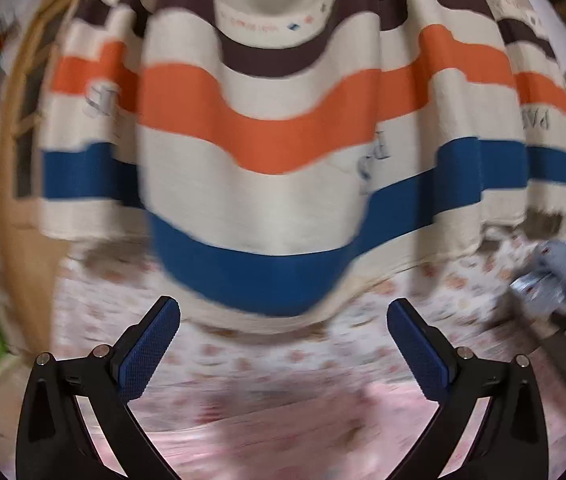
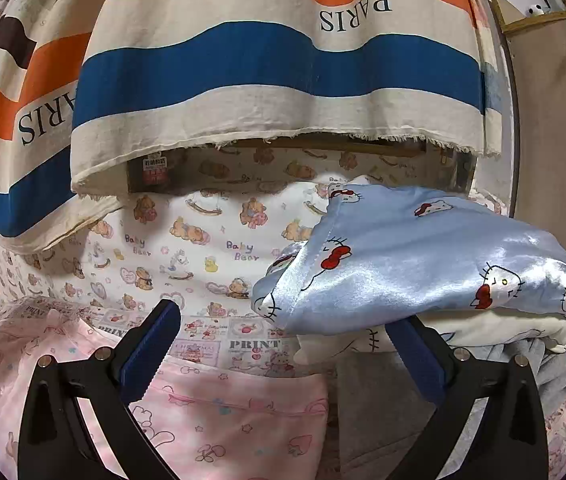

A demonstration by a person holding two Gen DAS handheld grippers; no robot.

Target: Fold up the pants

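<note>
left tongs (image 1: pixel 283 312) released | right tongs (image 2: pixel 283 316) released | one pink pants (image 2: pixel 223 412) | one blue satin garment (image 2: pixel 423 256)

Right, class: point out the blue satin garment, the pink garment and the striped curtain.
Blue satin garment (image 2: pixel 423 256), right wrist view, shiny middle.
Pink garment (image 2: pixel 227 420), right wrist view, flat front panel.
Striped curtain (image 1: pixel 267 140), left wrist view, orange stripe.

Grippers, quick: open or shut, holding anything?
Left gripper: open, empty.
Right gripper: open, empty, low over the pink garment.
</note>
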